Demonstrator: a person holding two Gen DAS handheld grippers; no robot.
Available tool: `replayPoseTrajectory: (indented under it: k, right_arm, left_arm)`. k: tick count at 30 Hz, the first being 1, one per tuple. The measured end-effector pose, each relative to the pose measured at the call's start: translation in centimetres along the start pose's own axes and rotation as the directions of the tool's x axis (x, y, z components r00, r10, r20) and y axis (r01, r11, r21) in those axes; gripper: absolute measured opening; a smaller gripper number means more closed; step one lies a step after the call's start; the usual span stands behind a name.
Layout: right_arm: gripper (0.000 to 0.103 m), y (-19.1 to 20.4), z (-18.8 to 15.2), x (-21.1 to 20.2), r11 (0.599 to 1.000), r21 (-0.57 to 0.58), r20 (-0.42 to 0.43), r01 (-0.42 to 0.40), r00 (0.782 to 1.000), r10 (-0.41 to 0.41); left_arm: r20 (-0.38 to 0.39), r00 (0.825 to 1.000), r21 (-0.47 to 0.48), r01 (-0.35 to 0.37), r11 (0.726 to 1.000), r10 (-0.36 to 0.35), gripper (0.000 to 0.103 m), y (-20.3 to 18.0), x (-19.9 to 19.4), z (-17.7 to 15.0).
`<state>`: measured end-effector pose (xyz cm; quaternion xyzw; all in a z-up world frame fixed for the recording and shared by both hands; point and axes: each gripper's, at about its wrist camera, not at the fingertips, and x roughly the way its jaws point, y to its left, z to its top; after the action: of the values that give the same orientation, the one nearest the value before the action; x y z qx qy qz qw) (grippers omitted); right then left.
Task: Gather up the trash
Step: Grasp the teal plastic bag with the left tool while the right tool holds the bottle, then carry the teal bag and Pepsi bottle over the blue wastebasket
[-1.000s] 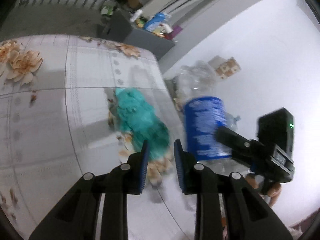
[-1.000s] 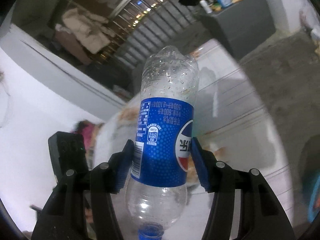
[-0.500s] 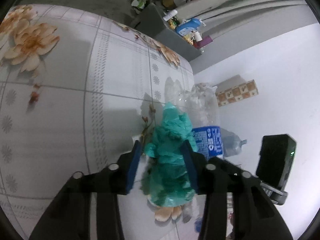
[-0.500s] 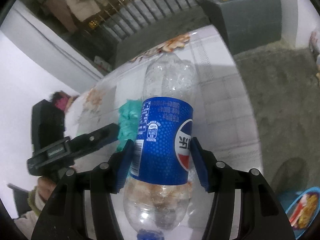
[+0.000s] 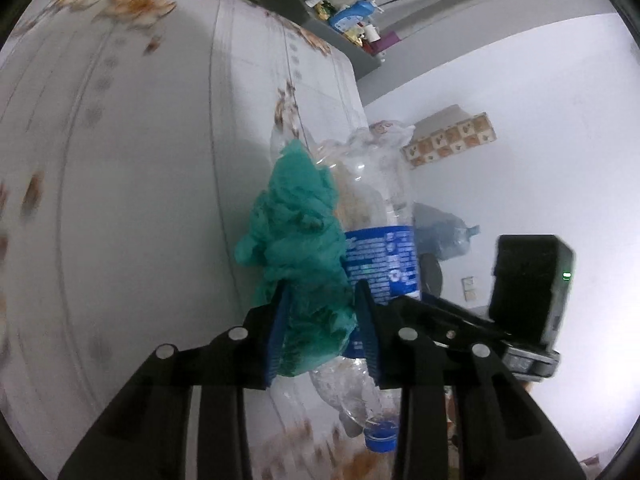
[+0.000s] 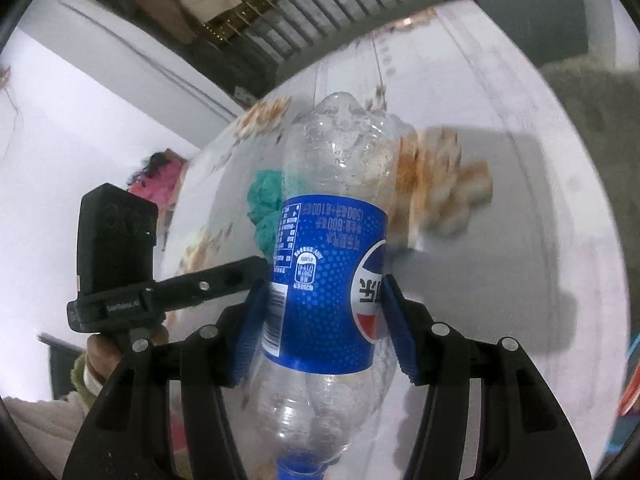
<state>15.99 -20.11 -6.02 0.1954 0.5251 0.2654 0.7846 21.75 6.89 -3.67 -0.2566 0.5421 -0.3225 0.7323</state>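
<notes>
Above the floral-print tabletop [image 5: 120, 200], the left claw [image 5: 322, 320] is clamped on a crumpled teal plastic bag [image 5: 296, 248], its jaws having just been closing on it. Just beside it, the right claw [image 6: 322, 320] grips an empty Pepsi bottle [image 6: 328, 280] by its blue label, cap toward the camera, near the tabletop's wall-side edge.

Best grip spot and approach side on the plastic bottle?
Grip the plastic bottle across its blue-labelled middle, coming square from the side, as the right gripper does now: there the wall is straight and widest, while the crumpled clear ends taper and would slip.
</notes>
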Motion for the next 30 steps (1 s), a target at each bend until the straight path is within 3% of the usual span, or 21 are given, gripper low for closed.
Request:
replayPoseTrajectory:
  k: [6, 10, 13, 15, 17, 21, 24, 30]
  right_arm:
    - [0.054, 1.0, -5.5, -0.4, 0.996, 0.055, -0.019, -0.068, 0.997, 0.069]
    - [0.054, 1.6, -7.6, -1.0, 0.996, 0.072, -0.006, -0.049, 0.999, 0.050]
    - [0.055, 1.7, -7.7, -2.4, 0.996, 0.086, 0.042, 0.005, 0.999, -0.009]
    - [0.056, 1.3, -7.3, -3.4, 0.995, 0.077, 0.078, 0.070, 0.994, -0.076]
    - [0.056, 1.0, -7.1, -4.5, 0.986, 0.058, 0.108, 0.154, 0.981, -0.160]
    - [0.057, 1.2, -6.3, -4.4, 0.956, 0.043, 0.139, 0.290, 0.946, -0.293]
    - [0.058, 1.3, -6.3, -3.9, 0.941, 0.053, 0.137, 0.334, 0.931, -0.339]
    - [0.059, 0.6, -6.8, -2.9, 0.929, 0.053, 0.132, 0.365, 0.920, -0.369]
  left_arm:
    - [-0.021, 1.000, 0.024, -0.013, 1.000, 0.013, 0.031, 0.0, -2.4, -6.0]
    - [-0.021, 1.000, 0.024, -0.017, 1.000, 0.018, 0.031, -0.1, -3.6, -9.2]
    - [0.020, 0.998, 0.058, -0.069, 0.996, 0.068, 0.034, -1.0, -4.5, -9.7]
    - [0.050, 0.994, 0.105, -0.103, 0.989, 0.098, 0.045, -1.6, -4.9, -10.1]
    - [0.069, 0.989, 0.144, -0.139, 0.980, 0.130, 0.052, -2.4, -4.8, -9.9]
    - [0.100, 0.968, 0.199, -0.246, 0.949, 0.230, 0.053, -3.5, -3.6, -9.5]
    - [0.118, 0.962, 0.221, -0.268, 0.938, 0.248, 0.053, -3.8, -2.4, -9.1]
    - [0.164, 0.924, 0.292, -0.379, 0.878, 0.345, 0.053, -3.6, -0.8, -9.5]
